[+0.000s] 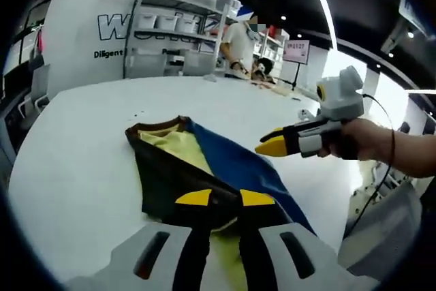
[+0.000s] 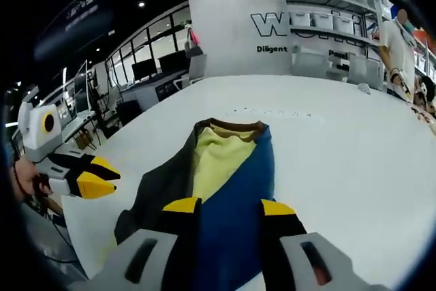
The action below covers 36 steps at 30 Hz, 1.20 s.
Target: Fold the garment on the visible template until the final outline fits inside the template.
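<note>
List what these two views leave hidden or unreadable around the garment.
- Garment near end: left gripper view, hidden behind the left gripper.
- Garment lower hem: right gripper view, hidden behind the right gripper and cut off by the bottom edge.
- Template outline: no outline can be made out on the white table.
- Wall lettering: shelving covers part.

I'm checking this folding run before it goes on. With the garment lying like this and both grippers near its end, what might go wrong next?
1. The garment lies close to the table's near edge; a pull toward the person may drag it off.
2. No template outline is visible on the table, so fit is hard to judge.
3. The left gripper and right gripper sit over layered fabric; a grasp might catch only one layer and undo the fold.
</note>
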{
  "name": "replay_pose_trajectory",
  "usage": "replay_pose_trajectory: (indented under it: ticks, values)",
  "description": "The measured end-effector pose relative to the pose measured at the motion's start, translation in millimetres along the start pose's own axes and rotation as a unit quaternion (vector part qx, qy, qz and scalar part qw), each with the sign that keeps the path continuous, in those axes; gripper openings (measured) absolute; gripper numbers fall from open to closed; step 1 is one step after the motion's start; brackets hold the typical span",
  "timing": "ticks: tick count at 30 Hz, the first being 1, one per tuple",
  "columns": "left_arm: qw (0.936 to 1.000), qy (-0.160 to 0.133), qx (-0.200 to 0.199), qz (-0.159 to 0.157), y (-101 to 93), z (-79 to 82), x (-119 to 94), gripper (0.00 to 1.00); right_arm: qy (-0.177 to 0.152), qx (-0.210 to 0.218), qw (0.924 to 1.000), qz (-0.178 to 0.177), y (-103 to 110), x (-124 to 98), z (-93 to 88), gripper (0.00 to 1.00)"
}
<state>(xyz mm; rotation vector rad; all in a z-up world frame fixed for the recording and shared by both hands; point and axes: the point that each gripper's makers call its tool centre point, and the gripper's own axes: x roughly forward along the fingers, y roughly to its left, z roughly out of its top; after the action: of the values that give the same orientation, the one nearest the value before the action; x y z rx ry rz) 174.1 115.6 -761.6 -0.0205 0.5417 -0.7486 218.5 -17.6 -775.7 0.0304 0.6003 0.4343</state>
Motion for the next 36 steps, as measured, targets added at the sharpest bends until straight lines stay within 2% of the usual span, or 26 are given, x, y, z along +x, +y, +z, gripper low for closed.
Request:
replay_pose_trajectory:
  ticks: [5, 12, 14, 18, 22, 26, 34, 36]
  values:
    - [0.9997, 0.019, -0.01, -0.012, -7.3, -14.3, -4.8, 0.12, 0.003, -0.002, 1.0, 0.006, 6.9, -2.5, -2.6, 0.27]
    - [0.9994, 0.03, -0.009, -0.015, -9.1, -23.6, -8.7, 0.12, 0.003, -0.004, 0.9999, 0.012, 19.2, -5.5, -6.6, 0.29]
    - [0.9989, 0.04, -0.006, -0.023, -12.0, -28.5, -8.6, 0.14, 0.005, -0.004, 0.9999, 0.015, 23.4, -6.9, -8.7, 0.29]
    - [0.9971, 0.048, -0.034, -0.049, -17.2, -36.3, -5.9, 0.17, 0.007, -0.007, 0.9998, 0.018, 30.5, -13.2, -10.5, 0.28]
    - [0.9949, 0.072, -0.029, -0.064, -16.8, -49.1, -0.1, 0.19, 0.012, -0.02, 0.9994, 0.024, 38.1, -17.3, -14.8, 0.27]
    - [0.9936, 0.084, -0.02, -0.073, -17.0, -55.2, 3.4, 0.17, 0.022, -0.038, 0.9986, 0.029, 42.7, -19.7, -20.0, 0.27]
    - [0.9892, 0.102, -0.011, -0.105, -28.0, -63.0, 14.7, 0.14, 0.028, -0.038, 0.9977, 0.049, 58.4, -29.4, -27.6, 0.27]
    - [0.988, 0.11, -0.006, -0.108, -30.8, -65.4, 15.3, 0.06, 0.031, -0.038, 0.9974, 0.052, 62.2, -30.1, -30.0, 0.27]
